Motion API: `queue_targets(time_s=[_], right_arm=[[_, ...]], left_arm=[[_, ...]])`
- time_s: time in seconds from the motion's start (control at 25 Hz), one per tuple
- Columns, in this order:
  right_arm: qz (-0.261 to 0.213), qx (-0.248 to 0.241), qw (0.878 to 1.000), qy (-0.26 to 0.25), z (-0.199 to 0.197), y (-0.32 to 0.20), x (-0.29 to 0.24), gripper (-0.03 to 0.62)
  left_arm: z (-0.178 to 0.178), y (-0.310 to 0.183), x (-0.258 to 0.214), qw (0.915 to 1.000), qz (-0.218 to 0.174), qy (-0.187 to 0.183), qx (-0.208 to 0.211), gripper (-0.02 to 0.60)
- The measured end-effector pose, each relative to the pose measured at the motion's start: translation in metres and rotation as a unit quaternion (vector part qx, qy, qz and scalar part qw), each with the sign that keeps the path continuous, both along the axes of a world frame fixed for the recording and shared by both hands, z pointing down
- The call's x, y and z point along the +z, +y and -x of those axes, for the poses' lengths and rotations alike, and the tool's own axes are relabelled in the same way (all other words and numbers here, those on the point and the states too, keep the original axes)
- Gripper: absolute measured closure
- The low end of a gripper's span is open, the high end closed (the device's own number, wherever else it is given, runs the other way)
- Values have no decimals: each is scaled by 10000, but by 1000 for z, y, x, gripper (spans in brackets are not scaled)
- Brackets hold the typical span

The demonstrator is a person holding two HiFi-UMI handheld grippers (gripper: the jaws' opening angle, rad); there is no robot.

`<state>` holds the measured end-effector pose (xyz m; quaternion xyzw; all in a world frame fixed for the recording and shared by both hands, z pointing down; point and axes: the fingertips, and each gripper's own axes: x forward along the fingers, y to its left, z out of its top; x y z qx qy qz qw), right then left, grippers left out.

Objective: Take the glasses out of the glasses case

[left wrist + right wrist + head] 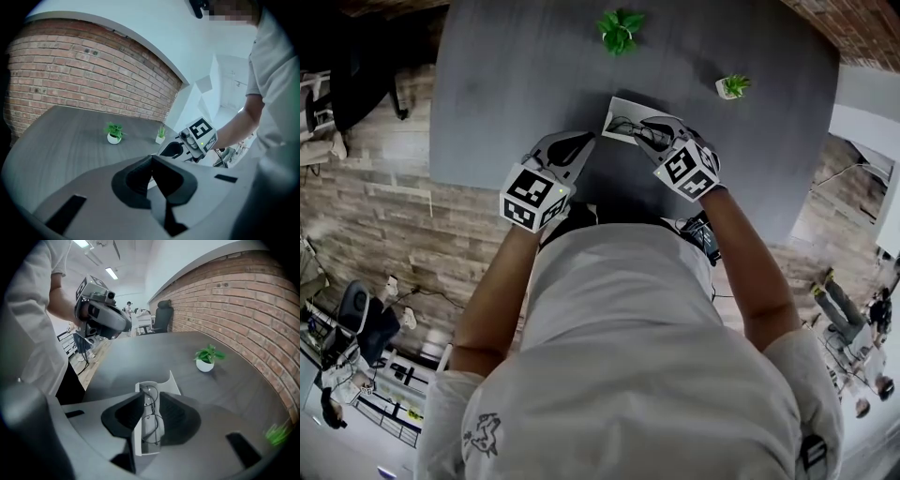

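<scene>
A white glasses case [621,118] lies open on the grey table [506,94], with dark thin-framed glasses [625,125] inside. My right gripper [643,132] hovers right over it, pointing steeply down. In the right gripper view the jaws [151,394] stand a little apart, and the case [149,439] and glasses [151,413] show through the gap; the pads do not visibly press on either. My left gripper [579,142] hangs just left of the case, near the table's front edge. Its jaws [151,160] meet at the tips, empty. The right gripper [183,146] shows beyond them.
Two small potted plants stand farther back: one [620,30] at the centre back, the other [732,87] to the right in a white pot. The table's front edge [581,192] runs just below the grippers. Beyond it lie wooden floor and office chairs.
</scene>
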<state>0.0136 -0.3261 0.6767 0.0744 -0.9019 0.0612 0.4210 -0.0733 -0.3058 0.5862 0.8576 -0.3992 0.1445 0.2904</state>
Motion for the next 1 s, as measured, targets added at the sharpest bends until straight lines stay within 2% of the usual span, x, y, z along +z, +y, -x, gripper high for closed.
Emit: queue_targets(time_s=[0.24, 0.4, 0.8, 0.88, 1.0], right_arm=[[39, -246, 9995, 201, 5, 4, 20, 500], [72, -333, 9986, 399, 1, 5, 33, 523], [82, -633, 9960, 624, -1, 9, 50, 528], [35, -648, 9958, 643, -1, 8, 52, 559], [16, -668, 9957, 647, -2, 7, 55, 569]], left_arm=[[7, -5, 15, 9998, 132, -132, 43, 571], [3, -3, 21, 9996, 219, -119, 116, 570], [4, -4, 27, 9995, 300, -71, 55, 571], [7, -6, 26, 9995, 284, -99, 32, 571], [11, -7, 27, 9995, 280, -119, -6, 571]])
